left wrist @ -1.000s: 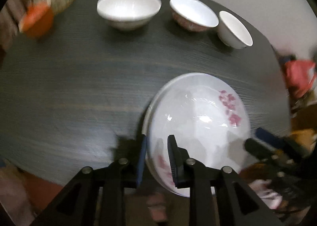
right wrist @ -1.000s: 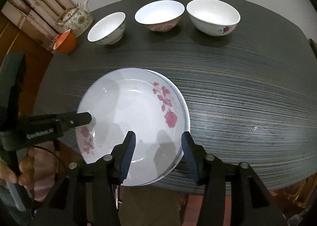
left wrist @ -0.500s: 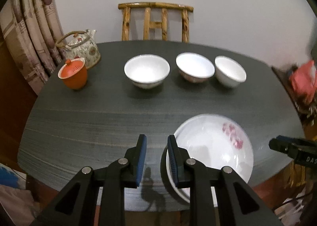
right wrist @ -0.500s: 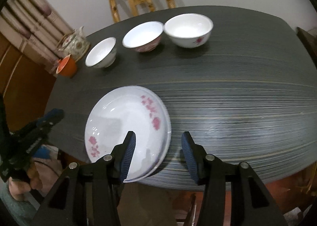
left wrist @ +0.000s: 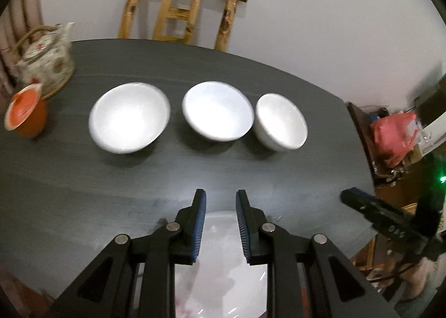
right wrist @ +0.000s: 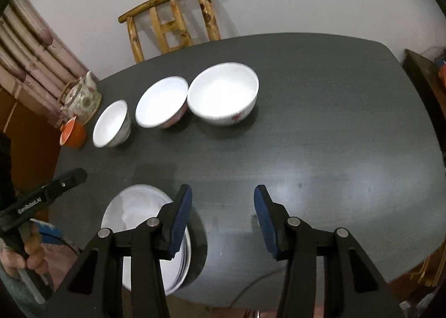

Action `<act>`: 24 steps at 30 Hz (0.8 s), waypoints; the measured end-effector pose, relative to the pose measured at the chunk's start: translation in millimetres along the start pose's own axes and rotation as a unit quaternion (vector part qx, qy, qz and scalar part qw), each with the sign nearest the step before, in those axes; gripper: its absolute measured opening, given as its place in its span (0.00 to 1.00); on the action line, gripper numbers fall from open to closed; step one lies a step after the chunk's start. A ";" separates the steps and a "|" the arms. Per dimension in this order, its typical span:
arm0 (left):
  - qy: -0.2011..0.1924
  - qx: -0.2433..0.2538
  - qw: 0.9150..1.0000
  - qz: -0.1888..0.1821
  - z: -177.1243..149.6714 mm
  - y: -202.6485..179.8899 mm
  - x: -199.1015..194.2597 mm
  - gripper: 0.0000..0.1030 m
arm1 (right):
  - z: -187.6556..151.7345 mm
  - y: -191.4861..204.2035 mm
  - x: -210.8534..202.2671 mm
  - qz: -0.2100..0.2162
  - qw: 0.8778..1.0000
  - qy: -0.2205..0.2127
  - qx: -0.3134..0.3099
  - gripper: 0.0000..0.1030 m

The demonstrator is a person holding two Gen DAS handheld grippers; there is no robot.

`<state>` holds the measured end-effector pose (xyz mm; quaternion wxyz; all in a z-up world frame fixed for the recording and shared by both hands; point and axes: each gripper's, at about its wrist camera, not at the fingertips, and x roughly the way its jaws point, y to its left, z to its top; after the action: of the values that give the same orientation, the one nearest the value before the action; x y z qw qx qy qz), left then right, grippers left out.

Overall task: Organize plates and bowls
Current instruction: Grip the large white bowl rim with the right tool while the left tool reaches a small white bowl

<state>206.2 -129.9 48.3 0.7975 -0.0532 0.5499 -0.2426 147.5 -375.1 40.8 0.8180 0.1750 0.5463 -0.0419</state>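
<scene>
Across the dark oval table [right wrist: 320,112] sat three white ceramic bowls [right wrist: 223,93] — glossy, slippery, breakable, so best pinched at the rim. Left gripper [left wrist: 220,206] was slightly parted, right gripper [right wrist: 223,203] wider and just narrowing — both empty.

A dark round table [right wrist: 320,128] carries three white bowls [right wrist: 223,93] in a row toward its far edge, stacked plates [right wrist: 136,206] at the near edge, and a teapot [right wrist: 80,99] and an orange cup [right wrist: 73,132] at the left edge.
</scene>
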 end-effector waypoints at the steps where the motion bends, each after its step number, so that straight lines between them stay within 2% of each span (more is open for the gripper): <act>1: 0.008 -0.003 1.000 -0.009 11.6 -4.2 6.4 0.22 | 10.0 -3.2 4.5 0.000 1.000 0.001 0.001 0.41; 4: 0.027 -0.015 0.999 -0.044 41.5 -13.5 25.1 0.22 | 36.6 -9.3 19.3 0.006 1.000 0.005 0.002 0.39; 13: 0.082 -0.040 0.992 -0.085 101.2 -30.8 79.9 0.21 | 98.0 -34.8 66.5 0.024 0.999 0.024 0.041 0.31; 17: 0.088 -0.041 0.992 -0.086 110.0 -31.7 97.0 0.20 | 111.2 -43.4 85.4 0.025 0.997 0.036 0.056 0.30; 24: 0.116 -0.066 0.986 -0.098 103.4 -33.1 117.7 0.19 | 120.7 -42.6 118.3 0.017 0.997 0.052 0.052 0.25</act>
<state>321.3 -230.2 0.1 0.6955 -0.1310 0.6455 -0.2871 289.8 -440.5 -35.7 0.7787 0.2285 0.5825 -0.0472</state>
